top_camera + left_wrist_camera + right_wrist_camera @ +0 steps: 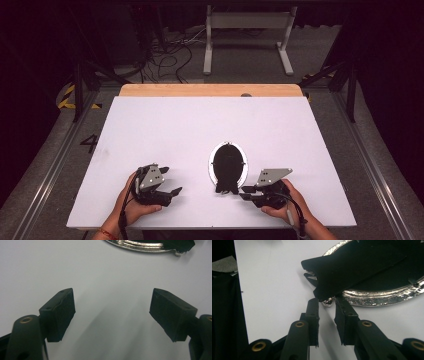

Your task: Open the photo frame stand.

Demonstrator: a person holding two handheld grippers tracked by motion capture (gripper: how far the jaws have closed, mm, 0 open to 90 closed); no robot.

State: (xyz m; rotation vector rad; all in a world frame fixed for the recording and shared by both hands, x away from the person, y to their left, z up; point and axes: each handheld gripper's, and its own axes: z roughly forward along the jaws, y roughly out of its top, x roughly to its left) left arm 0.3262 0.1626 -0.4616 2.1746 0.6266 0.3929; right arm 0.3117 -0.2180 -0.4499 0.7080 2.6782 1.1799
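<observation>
On the white table, as recorded from the high view, an oval silver-rimmed frame is laid face down slightly toward 5 o'clock of the centre, its black back panel upward and its black stand pointing to 6 o'clock. The left gripper is held at 8 o'clock of the frame, well apart from it, jaws spread and nothing between them. The right gripper is held at 4 o'clock of the frame, its tips just beside the stand's foot.

Left gripper view: 2 black pads are seen wide apart over bare table, released and empty. A section of the frame's silver rim is entered at 12 o'clock, far from the jaws.

Right gripper view: the right gripper is shown with its jaws drawn narrow, a slim gap left between them, nothing yet clamped. A small silver knob on the rim sits just at the fingertips, directly under the lower corner of the stand. Contact cannot be told. The frame is spread toward 1 o'clock.
</observation>
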